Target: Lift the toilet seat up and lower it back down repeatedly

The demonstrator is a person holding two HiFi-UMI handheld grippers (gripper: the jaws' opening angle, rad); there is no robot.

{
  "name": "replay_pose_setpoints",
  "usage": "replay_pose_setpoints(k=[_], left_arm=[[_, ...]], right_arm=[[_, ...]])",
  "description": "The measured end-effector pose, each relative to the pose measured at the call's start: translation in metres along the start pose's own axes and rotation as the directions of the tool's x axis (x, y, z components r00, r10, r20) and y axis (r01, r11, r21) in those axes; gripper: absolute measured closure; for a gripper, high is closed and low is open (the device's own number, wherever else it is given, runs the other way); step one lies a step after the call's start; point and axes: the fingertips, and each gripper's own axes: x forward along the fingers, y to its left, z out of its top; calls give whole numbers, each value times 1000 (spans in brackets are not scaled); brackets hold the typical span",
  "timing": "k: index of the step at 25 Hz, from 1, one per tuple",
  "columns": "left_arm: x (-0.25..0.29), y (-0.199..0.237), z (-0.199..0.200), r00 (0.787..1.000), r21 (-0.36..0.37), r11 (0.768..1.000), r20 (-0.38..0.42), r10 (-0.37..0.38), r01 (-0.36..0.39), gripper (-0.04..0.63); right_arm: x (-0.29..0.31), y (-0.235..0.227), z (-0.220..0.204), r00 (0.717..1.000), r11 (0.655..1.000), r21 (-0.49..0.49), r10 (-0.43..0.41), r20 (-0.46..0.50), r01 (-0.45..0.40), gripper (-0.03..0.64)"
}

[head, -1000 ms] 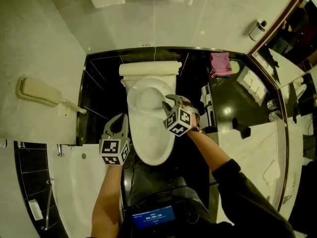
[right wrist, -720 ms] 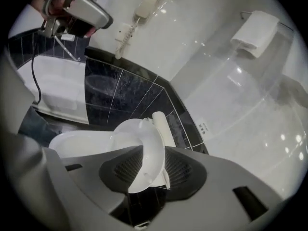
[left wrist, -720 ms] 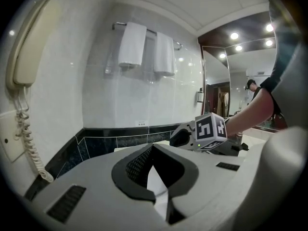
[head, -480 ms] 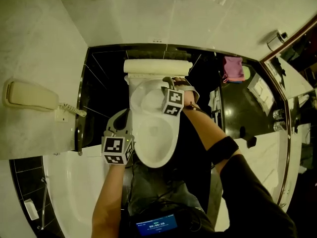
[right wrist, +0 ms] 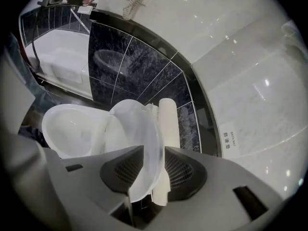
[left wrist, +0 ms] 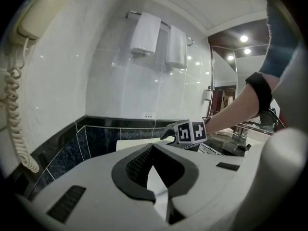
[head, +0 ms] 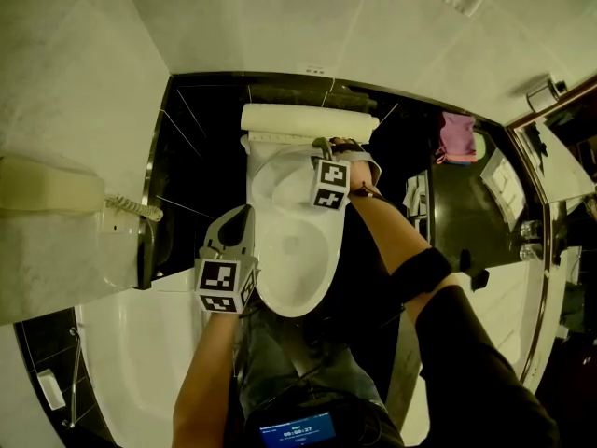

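Note:
The white toilet bowl (head: 291, 250) stands below its tank (head: 308, 119). The seat (right wrist: 137, 143) stands raised against the tank. My right gripper (head: 324, 144) points down over the seat's top edge. In the right gripper view, this gripper (right wrist: 153, 150) has the edge between its pads. Its jaws have just been opening, and a thin gap shows on one side. My left gripper (head: 242, 215) hovers beside the bowl's left rim. It (left wrist: 153, 147) is shut with nothing in it, and its view shows the right gripper's marker cube (left wrist: 191, 131) ahead.
A corded wall phone (head: 51, 192) hangs at the left above the bathtub (head: 131, 343). Black tiles (head: 201, 157) back the toilet. A pink bag (head: 457, 124) and a vanity counter (head: 494, 287) are at the right. Towels (left wrist: 147, 32) hang on the far wall.
My right gripper has gone from over the bowl's middle back toward the tank and down onto the raised seat's edge, rolling as it went. The left gripper has drifted a little along the bowl's left side.

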Motion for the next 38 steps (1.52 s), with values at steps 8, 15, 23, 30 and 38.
replay_pose_setpoints(k=[8, 15, 23, 30, 38], left_arm=[[-5, 1, -15, 999, -2, 1000, -30, 13, -13, 606], [-11, -19, -13, 999, 21, 1000, -34, 23, -23, 606], [-54, -67, -13, 993, 60, 992, -11, 114, -113, 606], [-136, -107, -34, 975, 53, 975, -36, 218, -216, 606], [-207, -119, -83, 977, 69, 977, -57, 206, -202, 606]], right_arm=[[5, -2, 3, 999, 999, 30, -38, 4, 38, 514], [-13, 14, 11, 998, 999, 20, -52, 39, 51, 515], [-60, 64, 19, 988, 995, -7, -103, 113, 104, 522], [-108, 144, 36, 982, 997, -8, -78, 171, 81, 532], [-139, 240, 46, 978, 990, 46, -139, 157, 133, 531]])
